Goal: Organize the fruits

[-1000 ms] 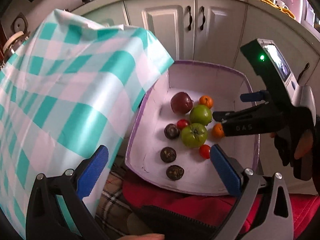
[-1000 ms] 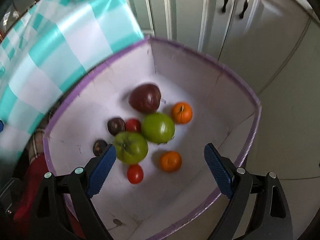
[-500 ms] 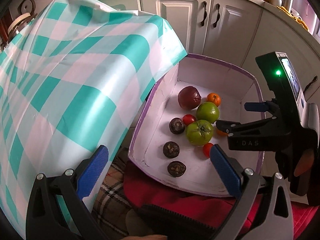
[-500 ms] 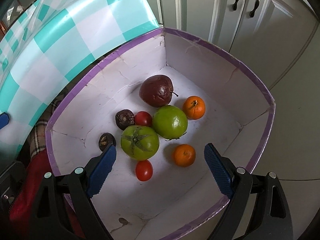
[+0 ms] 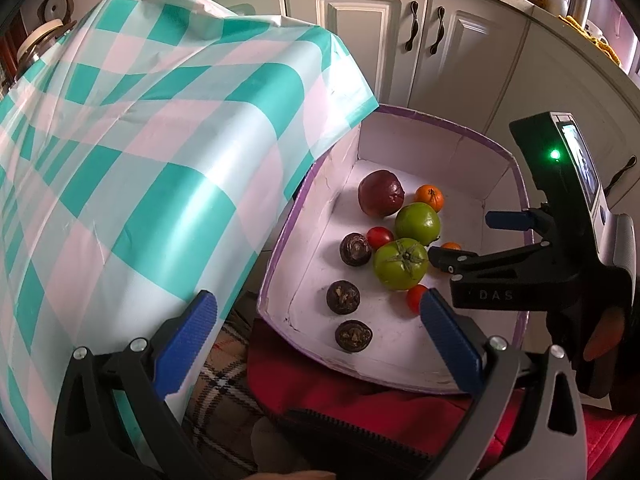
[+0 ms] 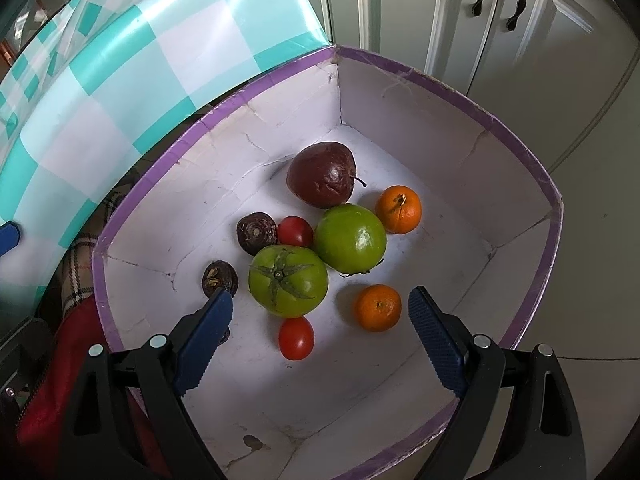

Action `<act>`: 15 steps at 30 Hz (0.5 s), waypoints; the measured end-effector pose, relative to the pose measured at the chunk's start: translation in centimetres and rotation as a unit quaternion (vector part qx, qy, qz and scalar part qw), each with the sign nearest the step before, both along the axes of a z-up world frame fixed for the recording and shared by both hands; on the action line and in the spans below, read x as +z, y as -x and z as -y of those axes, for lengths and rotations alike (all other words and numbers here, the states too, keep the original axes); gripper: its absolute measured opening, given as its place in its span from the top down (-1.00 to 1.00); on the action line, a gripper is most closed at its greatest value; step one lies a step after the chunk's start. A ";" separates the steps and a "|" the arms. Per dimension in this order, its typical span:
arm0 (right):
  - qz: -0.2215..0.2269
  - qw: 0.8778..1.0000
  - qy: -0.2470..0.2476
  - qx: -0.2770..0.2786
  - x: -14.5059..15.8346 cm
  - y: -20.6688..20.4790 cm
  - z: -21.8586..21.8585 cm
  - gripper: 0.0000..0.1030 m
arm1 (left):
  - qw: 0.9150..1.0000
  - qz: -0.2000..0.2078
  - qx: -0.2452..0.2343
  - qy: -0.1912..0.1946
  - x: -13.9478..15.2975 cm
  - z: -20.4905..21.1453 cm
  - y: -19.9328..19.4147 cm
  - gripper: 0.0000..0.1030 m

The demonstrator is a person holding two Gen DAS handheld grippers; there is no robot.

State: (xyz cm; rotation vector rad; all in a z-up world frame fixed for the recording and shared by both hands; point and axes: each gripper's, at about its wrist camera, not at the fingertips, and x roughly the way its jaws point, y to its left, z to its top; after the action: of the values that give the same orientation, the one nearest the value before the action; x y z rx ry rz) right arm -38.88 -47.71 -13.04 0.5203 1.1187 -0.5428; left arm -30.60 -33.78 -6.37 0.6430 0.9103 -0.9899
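Observation:
A white box with a purple rim [image 6: 552, 216] [image 5: 440, 118] holds loose fruit. Inside lie a dark red fruit [image 6: 322, 174], two green tomatoes [image 6: 288, 280] [image 6: 350, 238], two mandarins [image 6: 399, 209] [image 6: 378, 307], two small red tomatoes [image 6: 295, 231] [image 6: 296, 338] and dark brown round fruits [image 6: 256, 233] [image 5: 343, 297]. My right gripper [image 6: 320, 298] [image 5: 464, 238] hangs open above the fruit, holding nothing, over the near green tomato and mandarin. My left gripper [image 5: 319, 302] stands open and empty, near the box's front left corner.
A teal and white checked tablecloth [image 5: 140, 152] drapes a table at the box's left side. White cabinet doors [image 5: 424, 28] stand behind. Red fabric [image 5: 360, 392] and a plaid cloth [image 5: 224, 364] lie under the box's near edge.
The right view has steadied over the fruit after a blurred frame. In the left view the right gripper's tips sit slightly lower over the box. Both jaws stay wide.

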 end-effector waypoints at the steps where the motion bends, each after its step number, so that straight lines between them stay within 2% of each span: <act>1: 0.000 1.000 -0.001 0.000 0.0 0.0 0.0 -0.69 | 1.000 0.000 0.001 0.000 0.0 0.0 0.0 -0.97; 15: -0.001 1.000 -0.004 0.001 -0.2 -0.1 0.0 -0.69 | 1.000 -0.007 0.005 0.001 -0.1 -0.1 -0.1 -0.97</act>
State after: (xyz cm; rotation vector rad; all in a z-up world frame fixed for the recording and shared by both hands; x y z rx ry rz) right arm -38.77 -47.68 -13.25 0.5259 1.1229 -0.5371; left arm -30.47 -33.73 -6.51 0.6299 0.9236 -0.9864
